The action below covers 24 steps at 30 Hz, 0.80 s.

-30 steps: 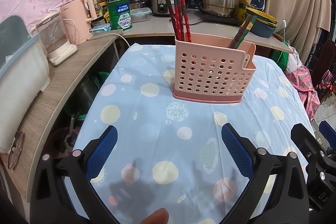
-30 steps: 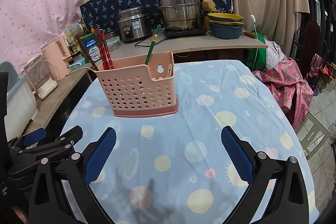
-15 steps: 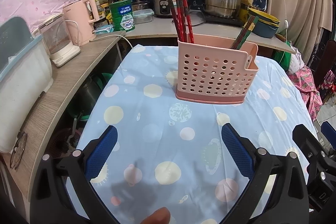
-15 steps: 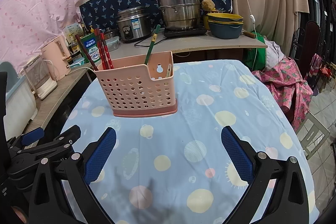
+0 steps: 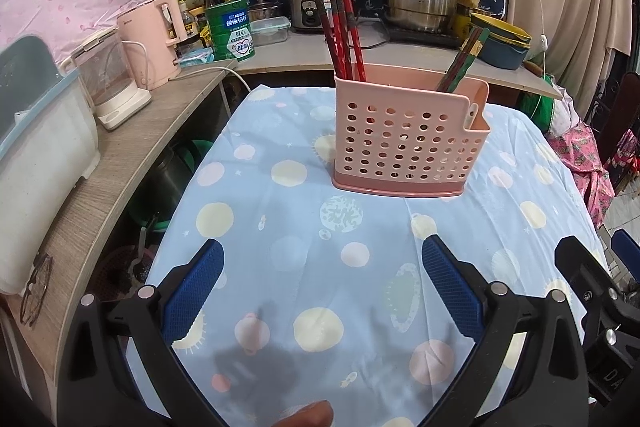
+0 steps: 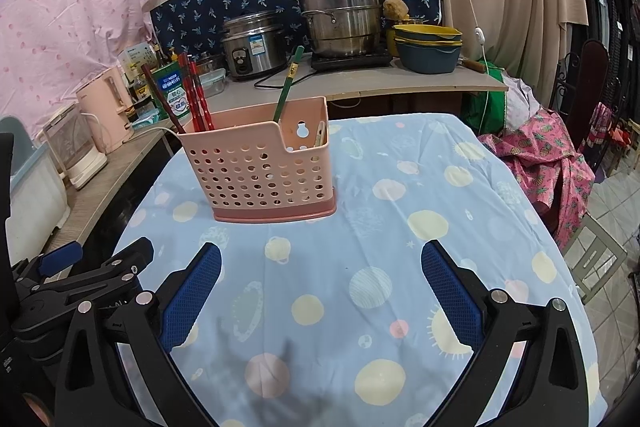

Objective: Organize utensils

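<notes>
Right wrist: holder (image 6: 264, 171) contents partly hidden.

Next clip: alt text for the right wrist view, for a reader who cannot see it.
A pink perforated utensil basket stands on a blue planet-print tablecloth, holding red chopsticks at its left and a green one at its right. The open, empty right claw frames the foreground.

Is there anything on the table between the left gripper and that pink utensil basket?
Nothing visible. Only bare spotted tablecloth lies between the open left gripper and the pink basket. The right gripper sits off to the side, outside that path.
</notes>
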Each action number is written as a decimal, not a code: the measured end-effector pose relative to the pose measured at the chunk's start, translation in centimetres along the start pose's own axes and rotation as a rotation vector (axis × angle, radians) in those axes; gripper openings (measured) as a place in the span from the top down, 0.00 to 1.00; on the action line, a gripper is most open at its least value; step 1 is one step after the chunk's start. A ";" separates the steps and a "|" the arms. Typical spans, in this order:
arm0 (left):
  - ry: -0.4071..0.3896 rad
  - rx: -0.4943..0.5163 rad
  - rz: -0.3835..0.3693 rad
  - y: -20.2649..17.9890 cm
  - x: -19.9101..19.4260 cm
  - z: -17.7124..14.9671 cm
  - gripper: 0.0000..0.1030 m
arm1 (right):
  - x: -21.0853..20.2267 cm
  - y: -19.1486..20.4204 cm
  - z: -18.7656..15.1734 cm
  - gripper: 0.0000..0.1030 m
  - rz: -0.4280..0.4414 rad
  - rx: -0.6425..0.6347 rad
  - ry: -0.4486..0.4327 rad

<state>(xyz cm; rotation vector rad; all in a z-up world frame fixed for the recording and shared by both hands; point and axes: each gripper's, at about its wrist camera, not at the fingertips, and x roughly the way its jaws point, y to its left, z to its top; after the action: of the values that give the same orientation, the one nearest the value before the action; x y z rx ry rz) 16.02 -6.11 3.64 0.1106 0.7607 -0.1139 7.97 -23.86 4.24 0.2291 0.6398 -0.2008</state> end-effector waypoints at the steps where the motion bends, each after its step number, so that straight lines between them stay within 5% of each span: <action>1: -0.001 0.002 0.002 -0.1 0.0 0.0 0.08 | 0.0 0.0 0.0 0.06 0.000 0.000 -0.001; 24: 0.002 0.008 0.018 -0.1 0.5 0.5 0.08 | 0.5 -0.3 0.0 0.06 -0.003 -0.001 0.011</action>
<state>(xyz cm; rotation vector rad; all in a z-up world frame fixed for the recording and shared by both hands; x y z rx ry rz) 16.68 -6.27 3.61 0.1248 0.7614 -0.0995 8.30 -24.23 3.87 0.2282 0.6507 -0.2024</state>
